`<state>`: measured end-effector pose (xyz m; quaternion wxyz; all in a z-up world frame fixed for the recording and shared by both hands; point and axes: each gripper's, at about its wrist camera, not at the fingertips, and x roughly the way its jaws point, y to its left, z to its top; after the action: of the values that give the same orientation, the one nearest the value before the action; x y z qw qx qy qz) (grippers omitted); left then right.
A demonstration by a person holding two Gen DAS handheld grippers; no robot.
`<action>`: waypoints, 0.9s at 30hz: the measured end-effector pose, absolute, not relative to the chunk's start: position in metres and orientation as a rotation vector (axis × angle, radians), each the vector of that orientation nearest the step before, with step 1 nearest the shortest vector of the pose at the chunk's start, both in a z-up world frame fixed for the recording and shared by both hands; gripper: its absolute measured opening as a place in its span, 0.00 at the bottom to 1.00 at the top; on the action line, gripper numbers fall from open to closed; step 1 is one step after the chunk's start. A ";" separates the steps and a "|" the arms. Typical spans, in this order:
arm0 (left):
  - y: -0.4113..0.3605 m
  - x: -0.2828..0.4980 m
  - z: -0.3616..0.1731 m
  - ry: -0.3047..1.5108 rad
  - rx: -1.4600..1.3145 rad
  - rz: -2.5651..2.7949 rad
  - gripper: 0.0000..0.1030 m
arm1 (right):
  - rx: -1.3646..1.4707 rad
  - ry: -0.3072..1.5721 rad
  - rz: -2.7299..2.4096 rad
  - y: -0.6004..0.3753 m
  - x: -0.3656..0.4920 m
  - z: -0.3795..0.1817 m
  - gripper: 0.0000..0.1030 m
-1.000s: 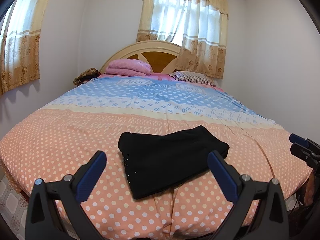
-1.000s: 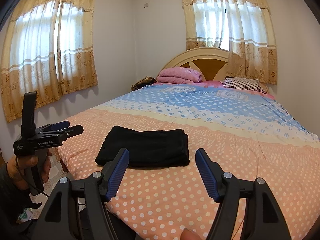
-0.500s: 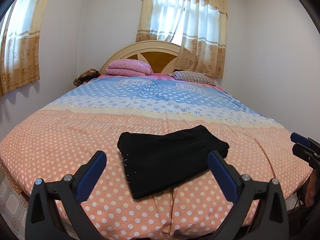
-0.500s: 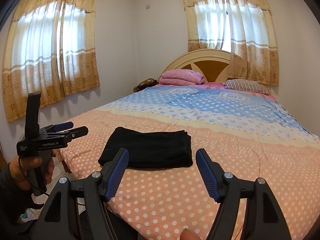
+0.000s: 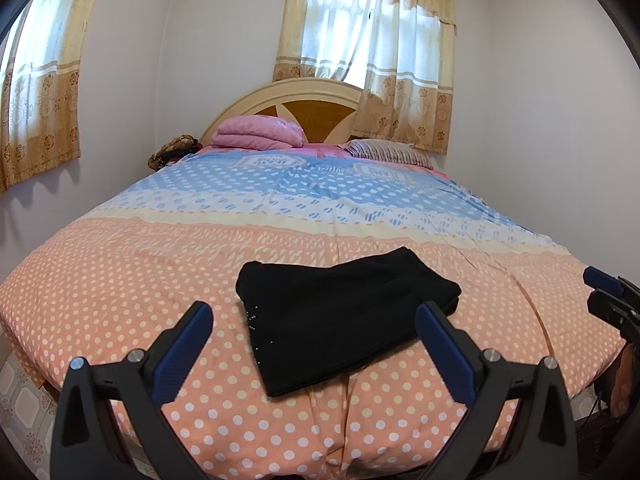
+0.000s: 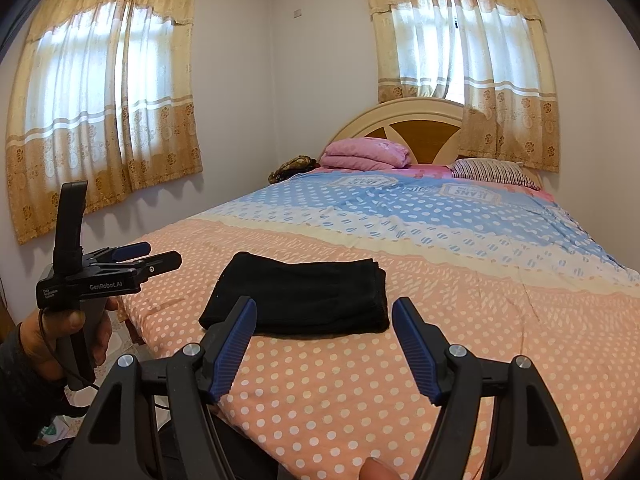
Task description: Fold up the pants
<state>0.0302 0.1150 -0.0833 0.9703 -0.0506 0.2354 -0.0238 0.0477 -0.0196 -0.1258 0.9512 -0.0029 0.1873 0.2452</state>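
Reading "GenRobot.AI" on the left gripper [image 6: 146, 258], I see its fingers spread wide and empty; the right gripper [image 6: 324, 344] likewise. Black pants [image 5: 340, 316] lie folded near the bed's [image 5: 120, 272] foot edge, open bedspread beyond. Nothing has shifted since a second ago.

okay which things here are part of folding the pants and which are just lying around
Part of the job:
black pants, folded
left gripper, open
right gripper, open

Just lying about:
pink folded blanket
striped pillow
brown bundle beside the bed
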 end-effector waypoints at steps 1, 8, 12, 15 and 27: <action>0.115 0.030 -0.083 0.476 -0.102 -0.046 1.00 | -0.007 0.380 0.498 -0.019 0.047 -0.126 0.70; 0.116 0.030 -0.083 0.475 -0.097 -0.048 1.00 | -0.013 0.370 0.505 -0.018 0.044 -0.127 0.70; 0.114 0.028 -0.080 0.457 -0.093 -0.050 1.00 | -0.014 0.365 0.504 -0.018 0.044 -0.129 0.70; 0.113 0.026 -0.078 0.442 -0.092 -0.043 1.00 | -0.012 0.369 0.503 -0.019 0.044 -0.130 0.70; 0.114 0.033 -0.085 0.475 -0.094 -0.020 1.00 | -0.019 0.376 0.510 -0.019 0.043 -0.131 0.70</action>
<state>0.0333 0.1136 -0.0848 0.9708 -0.0465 0.2352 -0.0099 0.0432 -0.0185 -0.1312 0.9501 -0.0094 0.1851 0.2509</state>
